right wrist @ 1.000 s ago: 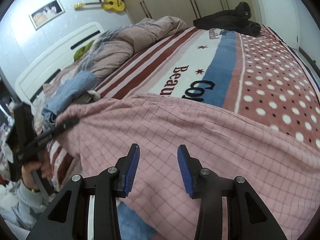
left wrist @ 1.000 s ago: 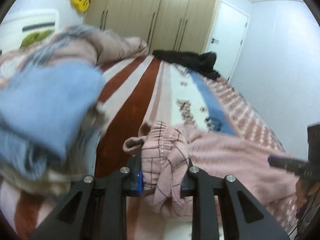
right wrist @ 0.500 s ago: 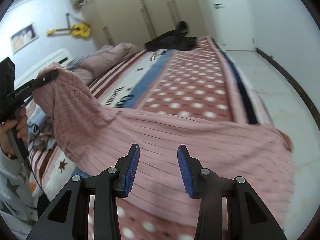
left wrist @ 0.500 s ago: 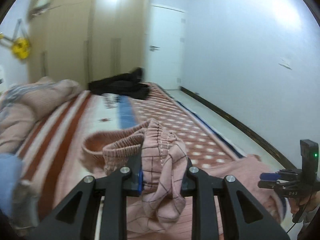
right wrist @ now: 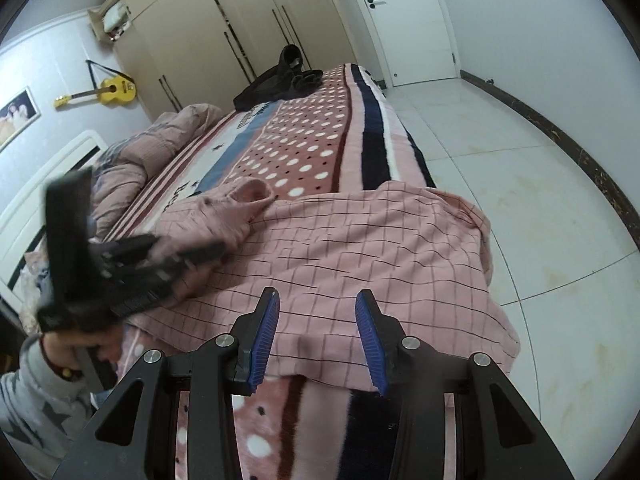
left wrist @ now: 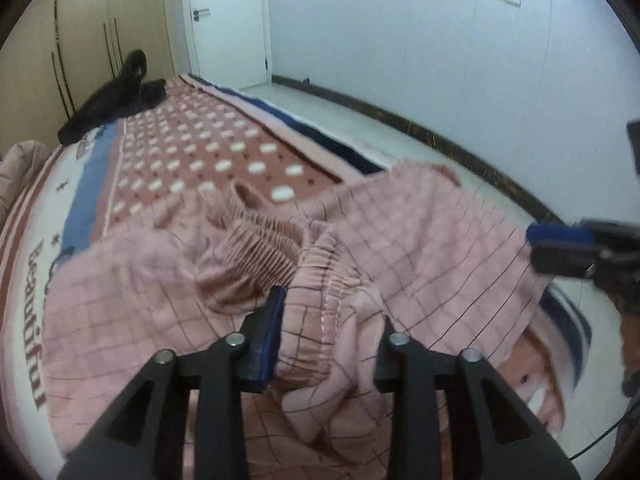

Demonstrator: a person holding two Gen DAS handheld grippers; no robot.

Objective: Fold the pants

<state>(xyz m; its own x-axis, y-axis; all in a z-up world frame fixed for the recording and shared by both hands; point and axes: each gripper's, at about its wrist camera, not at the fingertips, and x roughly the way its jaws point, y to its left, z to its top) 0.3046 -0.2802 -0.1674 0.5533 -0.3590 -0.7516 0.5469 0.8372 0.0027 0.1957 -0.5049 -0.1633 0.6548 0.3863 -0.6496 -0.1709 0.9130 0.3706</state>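
The pink checked pants [right wrist: 360,248] lie spread across the near end of the bed, their far edge hanging over the bed's side. My left gripper [left wrist: 320,340] is shut on the bunched elastic waistband [left wrist: 308,320] and holds it low over the bed; it also shows at the left of the right wrist view [right wrist: 160,256], blurred. My right gripper [right wrist: 316,332] is open and empty just above the pants' near edge. It shows at the right of the left wrist view [left wrist: 560,244].
The bed has a patterned blanket [right wrist: 304,148] with dots and stripes. A black garment [right wrist: 280,80] lies at its far end, a pink duvet [right wrist: 148,152] at the left. White tiled floor [right wrist: 520,140] runs along the right. Wardrobes [right wrist: 240,20] stand behind.
My left gripper has swung right and lowered the waistband onto the bed. The pants now lie flat and spread. My right gripper has stayed open over the cloth.
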